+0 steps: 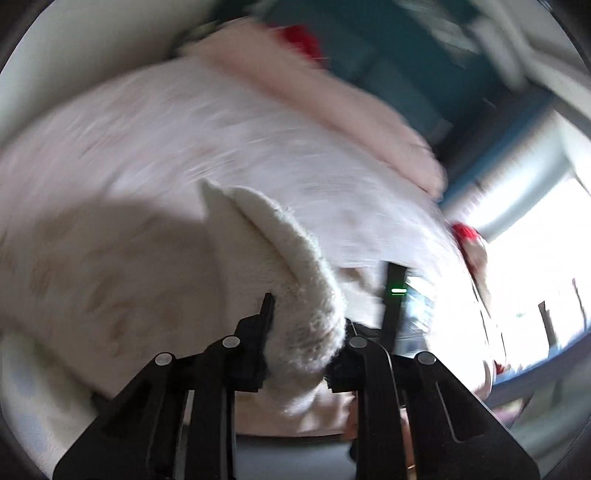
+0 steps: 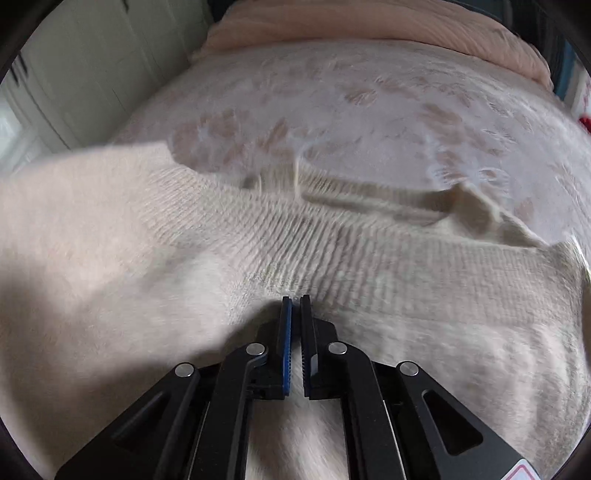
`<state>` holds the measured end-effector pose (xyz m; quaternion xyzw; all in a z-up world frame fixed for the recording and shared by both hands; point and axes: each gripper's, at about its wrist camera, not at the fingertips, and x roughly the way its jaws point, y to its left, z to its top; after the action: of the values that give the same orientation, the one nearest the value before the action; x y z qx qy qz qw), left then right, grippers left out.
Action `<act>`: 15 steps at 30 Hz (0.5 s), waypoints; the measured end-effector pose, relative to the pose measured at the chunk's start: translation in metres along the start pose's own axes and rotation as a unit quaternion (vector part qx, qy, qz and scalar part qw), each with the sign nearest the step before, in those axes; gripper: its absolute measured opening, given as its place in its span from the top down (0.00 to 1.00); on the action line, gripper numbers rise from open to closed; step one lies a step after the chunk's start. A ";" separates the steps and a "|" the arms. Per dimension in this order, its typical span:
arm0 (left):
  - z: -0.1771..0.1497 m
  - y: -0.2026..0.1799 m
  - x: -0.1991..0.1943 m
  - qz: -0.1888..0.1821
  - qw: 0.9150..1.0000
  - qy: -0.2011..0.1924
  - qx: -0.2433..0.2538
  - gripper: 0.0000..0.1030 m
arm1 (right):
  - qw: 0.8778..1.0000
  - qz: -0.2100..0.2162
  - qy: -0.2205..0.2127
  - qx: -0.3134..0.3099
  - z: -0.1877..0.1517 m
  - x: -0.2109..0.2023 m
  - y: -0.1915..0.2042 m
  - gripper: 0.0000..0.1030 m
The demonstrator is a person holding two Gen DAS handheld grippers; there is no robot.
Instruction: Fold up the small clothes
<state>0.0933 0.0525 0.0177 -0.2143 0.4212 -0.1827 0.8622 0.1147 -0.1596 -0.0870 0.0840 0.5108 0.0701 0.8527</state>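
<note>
A small cream knitted garment (image 2: 258, 236) with a ribbed hem lies spread on a pale bedspread (image 2: 369, 110). My right gripper (image 2: 295, 301) is shut on the garment's ribbed edge, its jaws nearly together with knit pinched at the tips. In the left wrist view my left gripper (image 1: 306, 325) is shut on a thick fluffy fold of the same cream garment (image 1: 291, 280), which bulges up between its fingers above the bedspread (image 1: 184, 147). Both views are blurred by motion.
A pink blanket (image 2: 369, 26) lies along the far side of the bed, also in the left wrist view (image 1: 332, 99), with red items (image 1: 295, 37) near it. White cupboard doors (image 2: 92, 66) stand at left. A bright window (image 1: 535, 240) is at right.
</note>
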 end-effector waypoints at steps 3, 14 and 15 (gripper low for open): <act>-0.008 -0.065 0.016 -0.033 0.997 0.013 0.076 0.80 | 0.998 0.017 -0.058 0.026 -0.010 -0.056 -0.042 0.93; -0.126 -0.127 0.066 0.012 0.961 0.073 0.266 0.17 | 0.988 0.010 -0.062 0.139 -0.084 -0.155 -0.179 0.39; -0.130 -0.124 0.056 0.023 0.959 0.057 0.278 0.13 | 0.986 0.032 -0.061 0.149 -0.084 -0.156 -0.179 0.37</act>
<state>0.0045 -0.1074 -0.0253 0.0549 0.4066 -0.2843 0.8665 -0.0266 -0.3605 -0.0307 0.2305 0.4593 0.0154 0.8577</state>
